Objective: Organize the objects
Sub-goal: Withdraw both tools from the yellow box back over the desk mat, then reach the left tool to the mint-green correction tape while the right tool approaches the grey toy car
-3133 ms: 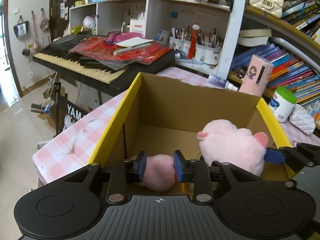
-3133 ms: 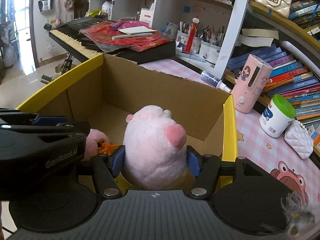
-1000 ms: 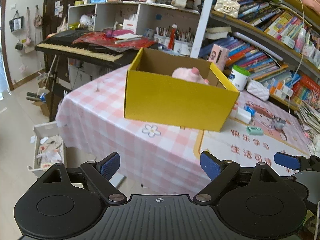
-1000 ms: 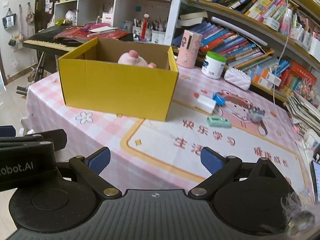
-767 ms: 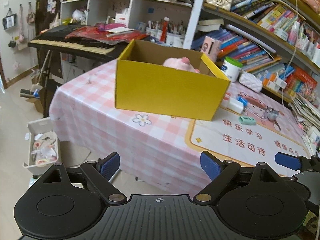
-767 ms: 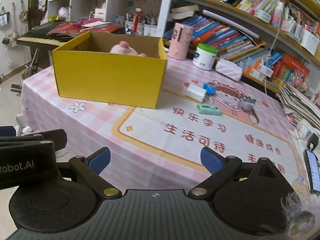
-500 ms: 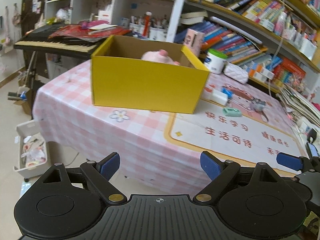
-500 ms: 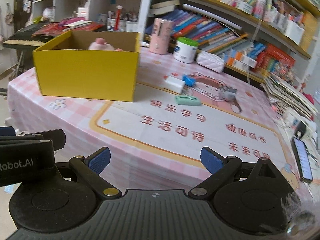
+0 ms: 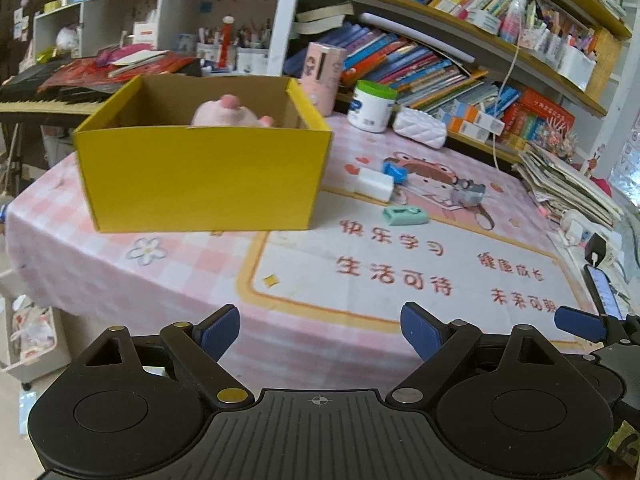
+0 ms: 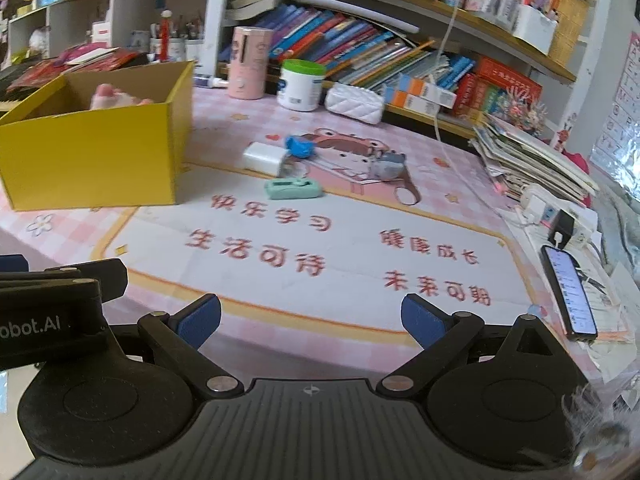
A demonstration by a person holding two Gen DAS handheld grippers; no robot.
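The left gripper (image 9: 320, 330) hangs off the near edge of the table (image 9: 192, 280) with its blue pads spread wide and nothing between them; the right gripper (image 10: 310, 318) beside it is likewise spread wide and empty, over the near edge of the printed mat (image 10: 360, 248); the pink plush toy (image 9: 228, 114) sits inside the yellow cardboard box (image 9: 200, 180), only its top showing above the front wall; the box stands on the pink checked tablecloth at the table's left end, well apart from both grippers; to the box's right on the mat lie a white block (image 9: 374, 184), a small blue object (image 9: 396, 170) touching it, and a mint-green case (image 9: 404, 215); a white tub with a green lid (image 9: 372, 106) and a pink cylinder (image 9: 322, 76) stand behind the box near the bookshelf; a phone (image 10: 568, 292) with a lit screen lies at the table's right edge.
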